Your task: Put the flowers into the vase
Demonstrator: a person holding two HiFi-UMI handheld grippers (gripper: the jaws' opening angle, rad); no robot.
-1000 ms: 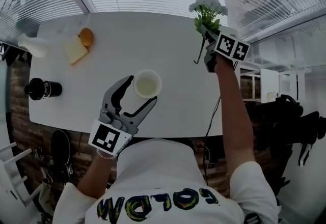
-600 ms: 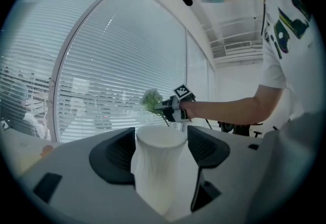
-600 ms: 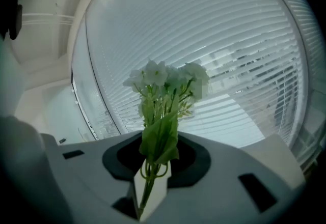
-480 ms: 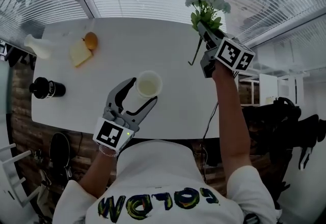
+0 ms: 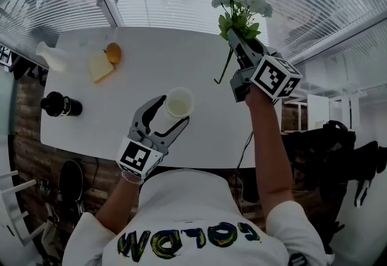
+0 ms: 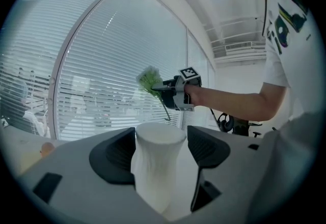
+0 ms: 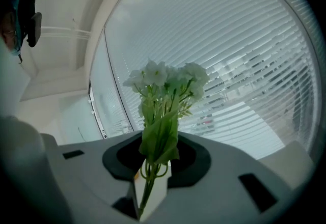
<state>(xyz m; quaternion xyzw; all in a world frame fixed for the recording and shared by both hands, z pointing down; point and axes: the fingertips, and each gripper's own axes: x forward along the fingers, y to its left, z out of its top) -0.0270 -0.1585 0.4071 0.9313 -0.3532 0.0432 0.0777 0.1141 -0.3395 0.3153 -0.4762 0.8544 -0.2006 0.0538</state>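
Flowers (image 5: 242,5), a bunch of white heads on green stems, are in the air over the far right corner of the worktop (image 5: 91,120). The right claw (image 5: 234,34) pinches them low on the stems. In the right gripper view its 2 jaws stand narrowly apart with the stems and a leaf clamped between them. The heads point away and the cut ends trail back beneath the claw.

The vase (image 5: 179,101) is white, waisted and open-mouthed. It stands near the middle of the worktop's near edge, well apart from the bunch. The left claw (image 5: 172,110) is closed about it, 1 pad on each side, in what looks like a steadying hold.

The step in hand appears to be bringing the bunch over the vase.

- The stems probably need to end up pointing straight down before anything goes in, so the right wrist would tip until the heads are on top.
- The cut ends should meet the mouth first, centred over it and not brushing the rim. A nudge on the rim could rock a vase this narrow at the waist.
- The descent is best kept slow and vertical, with the left claw kept firm on the vase.
- The right claw should let go only once the stems sit well inside.
- The heads look bulky against thin stems, so the bunch may lean when released. Letting it lean onto the rim first would be safer.
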